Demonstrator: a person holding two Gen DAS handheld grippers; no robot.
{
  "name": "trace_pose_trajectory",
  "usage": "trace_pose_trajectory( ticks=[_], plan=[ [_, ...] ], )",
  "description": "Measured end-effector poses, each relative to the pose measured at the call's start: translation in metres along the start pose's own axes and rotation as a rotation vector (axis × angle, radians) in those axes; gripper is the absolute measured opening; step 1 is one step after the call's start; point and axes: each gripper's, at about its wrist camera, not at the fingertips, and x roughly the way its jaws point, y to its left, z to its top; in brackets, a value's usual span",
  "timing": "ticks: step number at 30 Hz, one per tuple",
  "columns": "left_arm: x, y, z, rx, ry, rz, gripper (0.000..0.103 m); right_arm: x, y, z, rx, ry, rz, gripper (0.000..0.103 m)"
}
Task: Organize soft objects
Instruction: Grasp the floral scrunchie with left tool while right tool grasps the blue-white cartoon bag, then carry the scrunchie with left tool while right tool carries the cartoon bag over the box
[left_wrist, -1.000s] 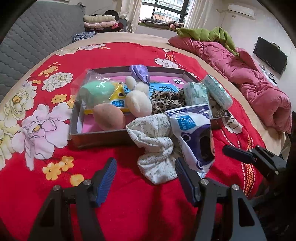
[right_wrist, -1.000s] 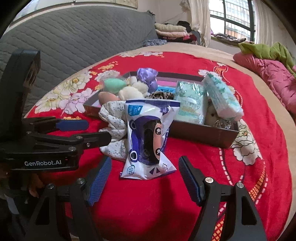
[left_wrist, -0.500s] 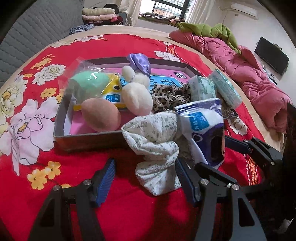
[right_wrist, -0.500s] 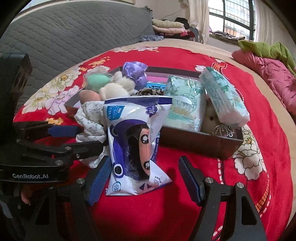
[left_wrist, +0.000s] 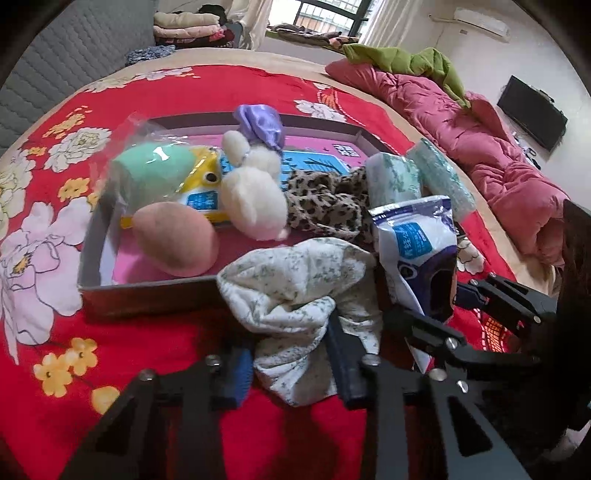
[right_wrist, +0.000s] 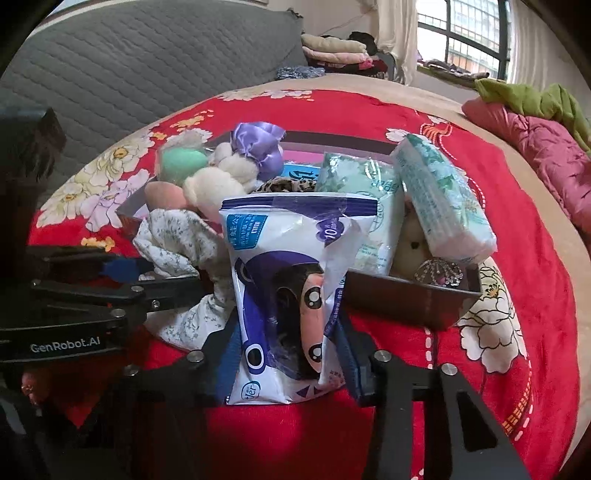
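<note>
both grippers have been brought in from wide open and their jaws are closing: the left gripper (left_wrist: 291, 365) is closing around the floral cloth bundle (left_wrist: 295, 295), the right gripper (right_wrist: 288, 354) around the cartoon-print packet (right_wrist: 291, 288), blue pads already against each item's sides, so both look pinched but not yet lifted. both items are seen on the red bedspread (left_wrist: 51, 302), leaning on the front wall of the tray (left_wrist: 147, 299). judged: double pick started, lift into tray next. the tray is already crowded: peach sponge (left_wrist: 173, 243), white plush (left_wrist: 255, 206), leopard fabric (left_wrist: 325, 206), tissue packs (right_wrist: 439, 199); little free space is left, and the two grippers sit close together
</note>
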Motion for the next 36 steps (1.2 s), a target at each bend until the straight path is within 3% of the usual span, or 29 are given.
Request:
trace_pose_trajectory(
  ticks=[3,6,19,36],
  plan=[
    [-0.002,-0.003,0.001,0.001,-0.01,-0.017,0.019,-0.005,-0.005,0.001,0.03,-0.013,0.015,0.046],
    [-0.006,-0.002,0.003,-0.009,-0.024,-0.037,0.015,-0.01,-0.005,0.004,0.022,-0.032,0.014,0.046],
    [-0.032,-0.012,0.006,0.029,-0.095,-0.035,0.012,-0.026,-0.005,0.006,0.02,-0.084,0.03,0.046],
    [-0.075,0.028,0.033,-0.103,-0.291,-0.002,0.012,-0.049,-0.001,0.025,0.013,-0.196,0.049,0.046]
  ],
)
